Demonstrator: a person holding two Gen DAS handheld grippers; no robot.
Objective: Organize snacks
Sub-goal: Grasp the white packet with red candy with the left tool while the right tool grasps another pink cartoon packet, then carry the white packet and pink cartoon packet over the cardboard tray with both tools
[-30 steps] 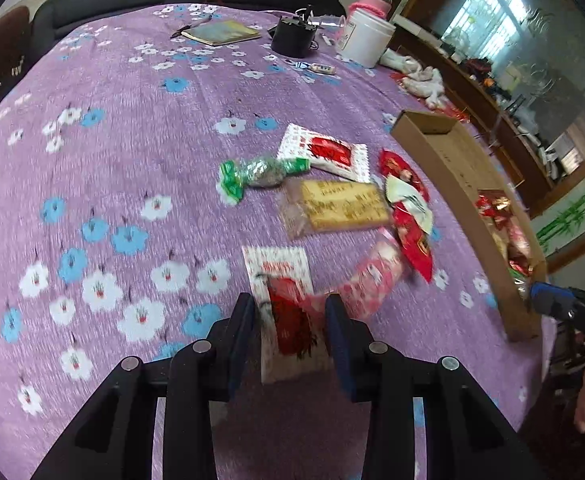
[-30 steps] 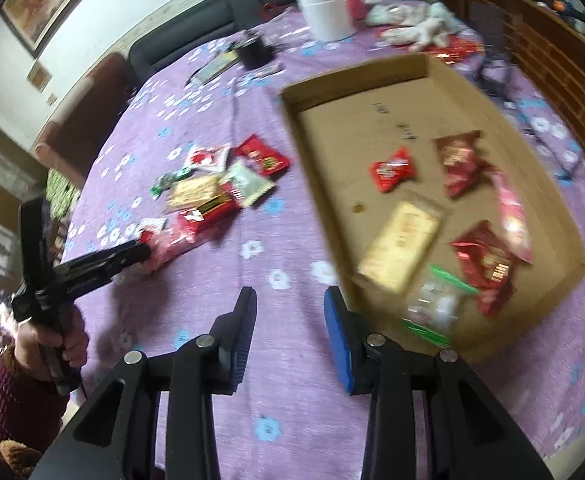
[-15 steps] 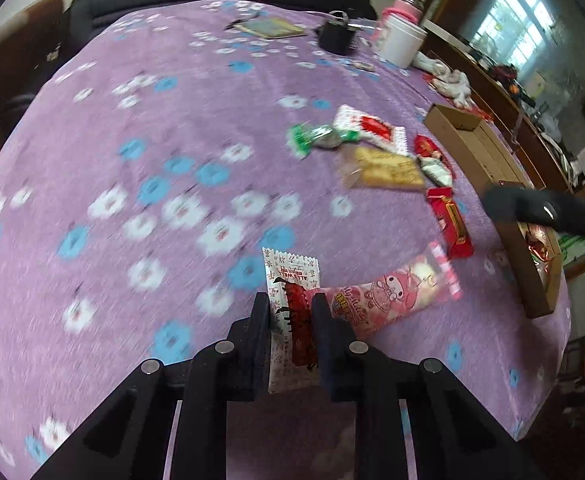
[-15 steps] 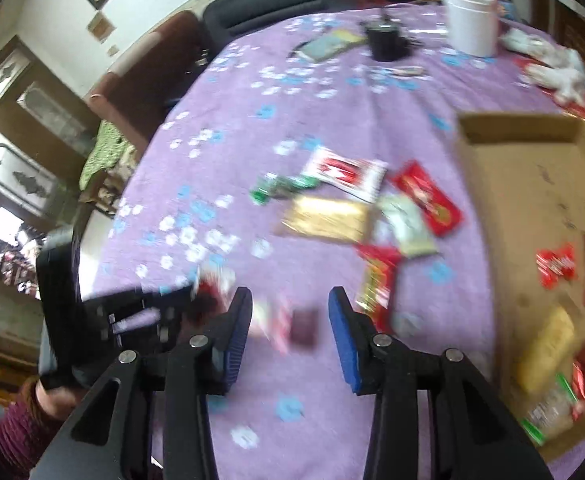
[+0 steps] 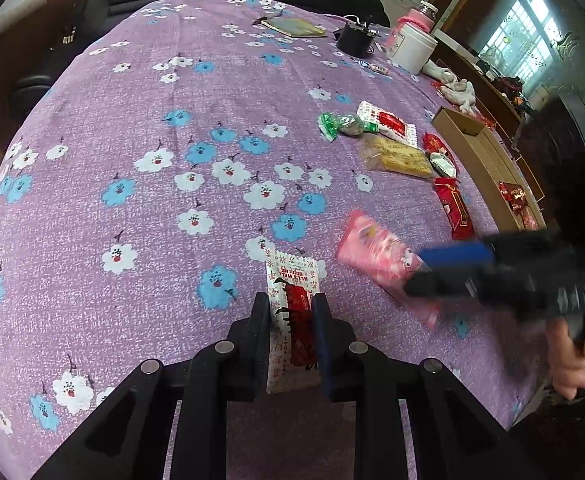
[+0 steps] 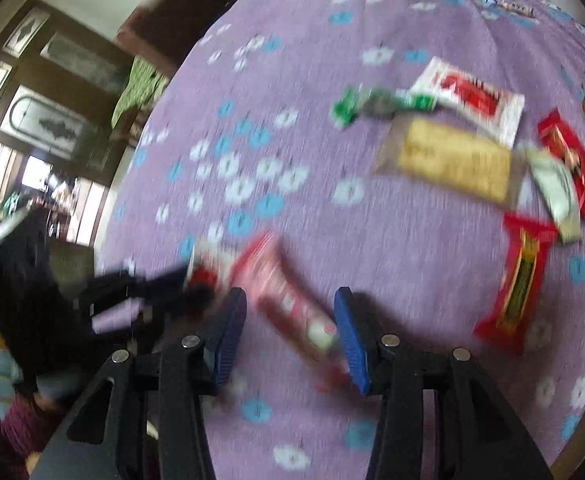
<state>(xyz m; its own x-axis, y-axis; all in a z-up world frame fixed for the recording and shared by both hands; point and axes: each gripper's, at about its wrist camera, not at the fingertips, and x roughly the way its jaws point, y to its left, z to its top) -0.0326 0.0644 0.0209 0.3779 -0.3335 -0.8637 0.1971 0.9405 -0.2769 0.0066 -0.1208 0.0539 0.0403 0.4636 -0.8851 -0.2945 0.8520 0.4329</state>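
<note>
My left gripper (image 5: 290, 312) is shut on a white-and-red snack packet (image 5: 292, 280) near the front edge of the purple flowered tablecloth (image 5: 152, 208). A pink snack packet (image 5: 372, 256) lies just right of it. My right gripper (image 6: 288, 320) stands open, pointing down, with the pink packet (image 6: 288, 300) between its blue pads, which do not press on it. In the left wrist view the right gripper (image 5: 424, 272) comes in from the right, held by a hand. The right wrist view is blurred and shows the left gripper (image 6: 164, 280) at the left.
More snacks lie farther back: a green-wrapped candy (image 5: 340, 124), a white-and-red packet (image 5: 388, 124), a yellow biscuit pack (image 5: 400, 156) and a red packet (image 5: 454, 208). A cardboard box (image 5: 480, 156) with snacks stands at the right. A white jar (image 5: 410, 46) and a notebook (image 5: 296, 26) are far back.
My left gripper closed on the white-and-red packet and dragged it away from the pink one. My right gripper swung from over the box to straddle the pink packet, jaws wider.
</note>
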